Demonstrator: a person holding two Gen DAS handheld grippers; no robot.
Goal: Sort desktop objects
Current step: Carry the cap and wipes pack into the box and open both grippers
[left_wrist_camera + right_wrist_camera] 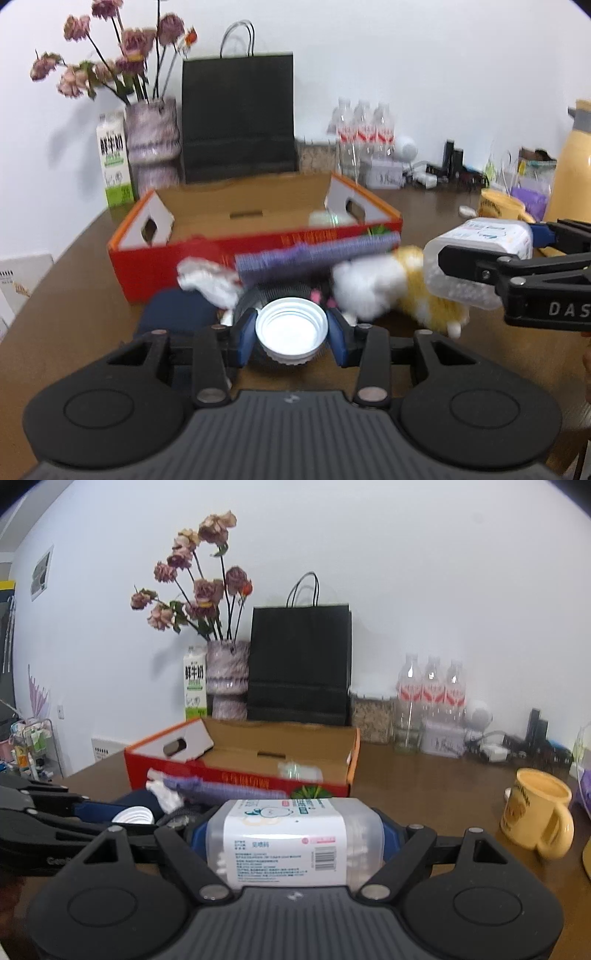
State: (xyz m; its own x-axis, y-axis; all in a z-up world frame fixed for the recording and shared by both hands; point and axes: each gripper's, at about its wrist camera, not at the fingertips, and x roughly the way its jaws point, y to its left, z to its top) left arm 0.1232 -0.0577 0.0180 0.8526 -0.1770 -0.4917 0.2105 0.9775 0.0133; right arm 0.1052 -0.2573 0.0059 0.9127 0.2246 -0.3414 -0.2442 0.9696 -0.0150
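Both grippers are loaded. Blue pads of the left gripper [291, 334] are clenched on a white screw cap [291, 332], open side facing the camera, lifted clear of the brown table [74, 295]. Jaws of the right gripper [295, 834] stand wide but grasp a clear plastic tub of cotton swabs [293, 840], lying crosswise between the pads, also off the table. By my judgement the step in hand is the carry: two items picked, neither yet deposited. The evident destination is the red cardboard tray [258, 240], directly ahead of both grippers and already holding a pale, blurred item near its right end. The next move calls for raising each load over the tray's front wall before letting go. In the way, just in front of that wall, lies an unsorted heap: a purple comb-like piece [317, 253], crumpled white paper [207, 282], a dark blue item [177, 317] and a white-and-yellow plush toy [399, 288]. Beyond stand a black paper bag [238, 118], a vase of dried flowers [151, 129], a milk carton [114, 158], water bottles [364, 129] and a yellow mug [535, 812], well apart to the right.
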